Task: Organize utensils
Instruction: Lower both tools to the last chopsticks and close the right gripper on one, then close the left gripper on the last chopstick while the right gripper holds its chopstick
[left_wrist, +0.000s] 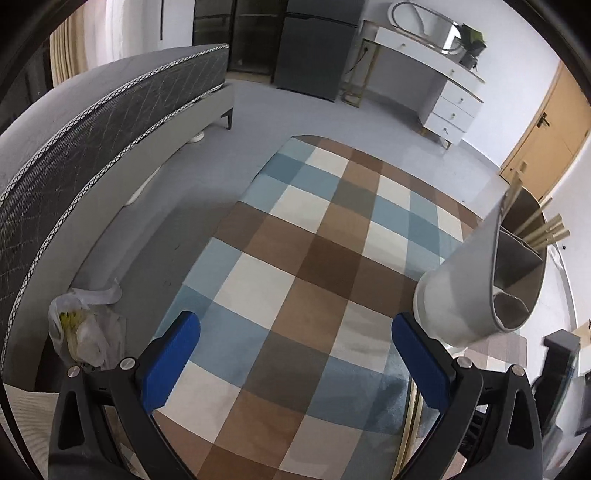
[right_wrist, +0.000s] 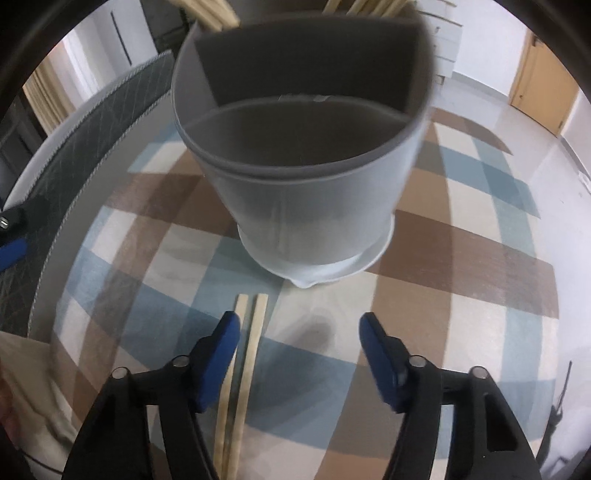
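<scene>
A grey divided utensil holder (right_wrist: 303, 177) stands on a glass tabletop (right_wrist: 424, 295), with wooden chopsticks (right_wrist: 218, 11) sticking out of its far compartments. It also shows at the right in the left wrist view (left_wrist: 465, 280). Two loose wooden chopsticks (right_wrist: 247, 354) lie on the glass just in front of the holder. My right gripper (right_wrist: 299, 328) is open above them, its left finger beside them, not touching. My left gripper (left_wrist: 295, 332) is open and empty, left of the holder.
Under the glass lies a checked blue, brown and white rug (left_wrist: 314, 240). A grey bed (left_wrist: 92, 140) runs along the left. A white plastic bag (left_wrist: 81, 332) sits by the bed. A white dresser (left_wrist: 436, 85) and a wooden door (left_wrist: 546, 136) stand at the far right.
</scene>
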